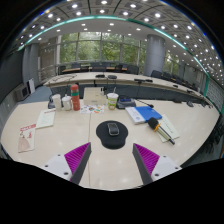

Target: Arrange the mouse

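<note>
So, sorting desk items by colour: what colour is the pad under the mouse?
Black, seen in the gripper view: the mouse pad under the mouse.

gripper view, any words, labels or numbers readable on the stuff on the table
None can be read.
The bottles, the cup and the papers may carry print, but it is too small to read.
The mouse on its black mouse pad shows no label.
The gripper is open, short of the mouse.
</note>
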Tool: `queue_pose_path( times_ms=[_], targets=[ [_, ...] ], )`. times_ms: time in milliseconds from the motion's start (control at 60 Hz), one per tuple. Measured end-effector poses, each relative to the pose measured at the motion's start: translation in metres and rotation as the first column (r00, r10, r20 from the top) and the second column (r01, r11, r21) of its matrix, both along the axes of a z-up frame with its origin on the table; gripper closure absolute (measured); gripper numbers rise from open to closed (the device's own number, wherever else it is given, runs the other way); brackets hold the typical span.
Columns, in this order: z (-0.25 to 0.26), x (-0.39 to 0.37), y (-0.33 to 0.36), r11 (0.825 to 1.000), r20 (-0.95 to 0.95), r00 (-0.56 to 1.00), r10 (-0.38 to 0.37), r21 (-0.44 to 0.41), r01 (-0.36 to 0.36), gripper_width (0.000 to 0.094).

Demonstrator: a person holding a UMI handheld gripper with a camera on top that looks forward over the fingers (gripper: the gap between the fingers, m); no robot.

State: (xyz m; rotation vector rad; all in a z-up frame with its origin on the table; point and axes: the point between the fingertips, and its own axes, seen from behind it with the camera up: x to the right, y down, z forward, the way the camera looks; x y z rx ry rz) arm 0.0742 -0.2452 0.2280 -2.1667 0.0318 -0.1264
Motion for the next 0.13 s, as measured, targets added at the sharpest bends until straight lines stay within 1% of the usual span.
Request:
queue_pose_path(
  times_ms=[133],
  targets=[
    [0.008,-0.0024,-0.0012,1.0,0.007,1.0,0.01,0.016,-0.01,0.0079]
  ],
)
